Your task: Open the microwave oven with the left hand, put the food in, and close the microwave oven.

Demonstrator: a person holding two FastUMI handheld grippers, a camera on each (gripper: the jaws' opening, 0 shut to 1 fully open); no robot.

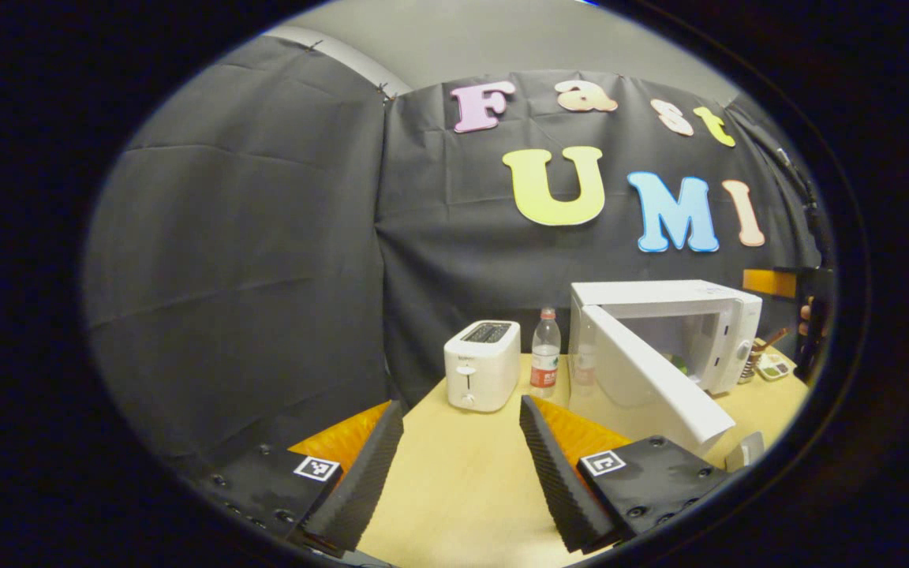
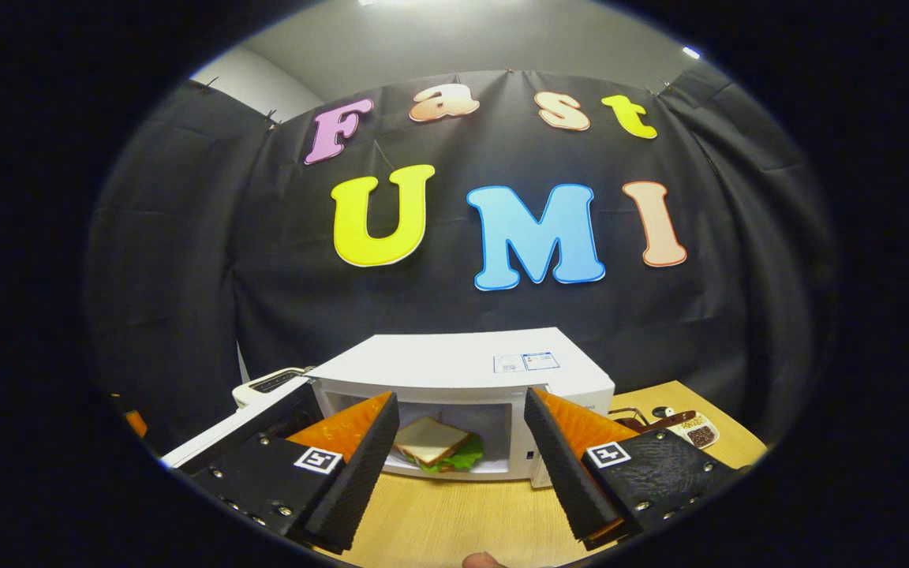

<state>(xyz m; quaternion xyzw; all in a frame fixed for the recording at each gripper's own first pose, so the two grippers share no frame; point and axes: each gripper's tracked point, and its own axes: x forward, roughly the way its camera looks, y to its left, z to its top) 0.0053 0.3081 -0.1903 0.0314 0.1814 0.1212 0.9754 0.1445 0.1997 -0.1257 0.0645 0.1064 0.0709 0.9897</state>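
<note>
Sandwich (image 2: 432,443) sits inside the microwave (image 2: 454,371), door (image 1: 652,386) swung wide. Right gripper (image 2: 458,457) faces it, spread and empty. Left gripper (image 1: 458,465), spread too, catches toaster (image 1: 482,364) and bottle (image 1: 545,353) beside the oven.

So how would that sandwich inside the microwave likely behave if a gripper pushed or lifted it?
The sandwich looks soft: white bread over loose green lettuce, so it would probably squash under a firm grip. Its layers appear merely stacked, so a sideways push may slide the top slice off. It lies flat in the open microwave oven, so rolling or tipping seems unlikely.
</note>
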